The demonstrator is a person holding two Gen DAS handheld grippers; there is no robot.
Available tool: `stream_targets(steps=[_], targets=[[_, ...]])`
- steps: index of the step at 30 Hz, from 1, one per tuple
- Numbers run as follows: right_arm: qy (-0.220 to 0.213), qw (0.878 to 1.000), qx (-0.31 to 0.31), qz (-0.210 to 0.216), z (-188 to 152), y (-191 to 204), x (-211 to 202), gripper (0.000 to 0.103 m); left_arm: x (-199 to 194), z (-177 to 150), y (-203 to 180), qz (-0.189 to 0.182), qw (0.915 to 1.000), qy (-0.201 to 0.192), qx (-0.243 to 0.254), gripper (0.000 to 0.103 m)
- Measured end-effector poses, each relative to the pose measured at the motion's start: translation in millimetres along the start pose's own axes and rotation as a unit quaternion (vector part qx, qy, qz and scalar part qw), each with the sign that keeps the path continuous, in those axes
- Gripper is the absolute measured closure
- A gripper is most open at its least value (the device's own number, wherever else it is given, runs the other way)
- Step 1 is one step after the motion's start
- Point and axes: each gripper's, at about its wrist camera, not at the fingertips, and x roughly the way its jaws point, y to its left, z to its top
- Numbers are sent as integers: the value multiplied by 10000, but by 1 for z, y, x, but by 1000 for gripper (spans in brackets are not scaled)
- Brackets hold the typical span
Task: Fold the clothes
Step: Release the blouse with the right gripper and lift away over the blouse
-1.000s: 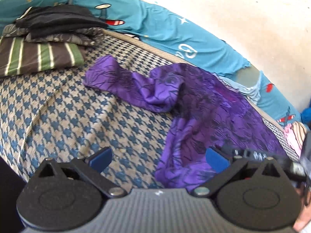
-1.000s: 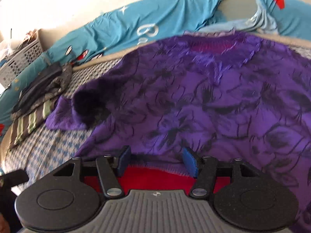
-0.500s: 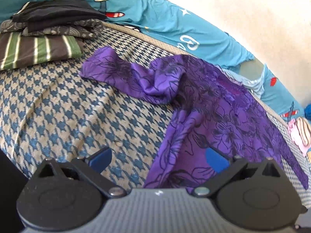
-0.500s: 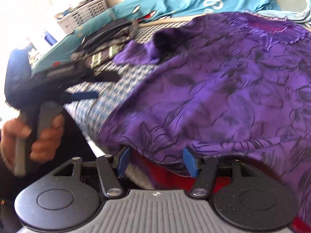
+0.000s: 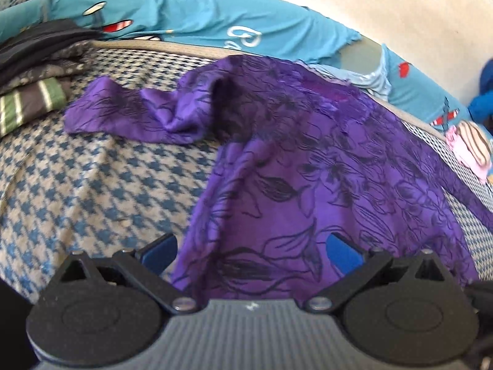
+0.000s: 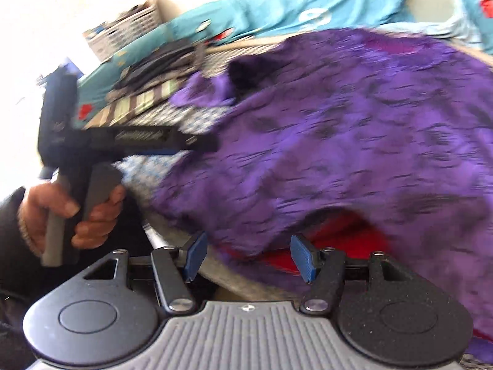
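A purple top [image 5: 323, 166] with a black flower print lies spread on the houndstooth bed cover [image 5: 92, 185]. One sleeve [image 5: 129, 117] stretches left. My left gripper [image 5: 252, 251] is open at the near hem, with the cloth's lower left corner between its blue pads [image 5: 158, 251]. In the blurred right wrist view the purple top [image 6: 354, 129] fills the middle, and its red inner side [image 6: 336, 237] shows at the hem. My right gripper [image 6: 249, 256] is open just in front of that hem. A hand [image 6: 92, 215] holds the left gripper [image 6: 197, 146], whose tips touch the top's left edge.
A stack of folded clothes [image 5: 37, 71] sits at the far left of the bed. A teal printed sheet [image 5: 185, 21] runs along the wall behind. A pink and striped item [image 5: 468, 151] lies at the right edge. A white basket [image 6: 123, 27] stands beyond the bed's far left.
My left gripper has moved right and onto the hem, so the purple cloth now lies between its pads. The right view has swung and blurred, with the hem lifted off the red inside.
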Motion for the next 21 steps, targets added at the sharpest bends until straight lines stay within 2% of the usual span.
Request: stream_targets(steps=[10,16,21], targets=[[-452,9939,527,-853,14,-67,-38,43,30,16,-32,-27,9996,82,272,0],[-578,9905,837,-926,27,-104,-58,43,40,18,-39,46,9993,103,354,0],[-734,9829,1060,-1314,33,-131,-66,41,43,13,-37,131,9983,164,541,0]])
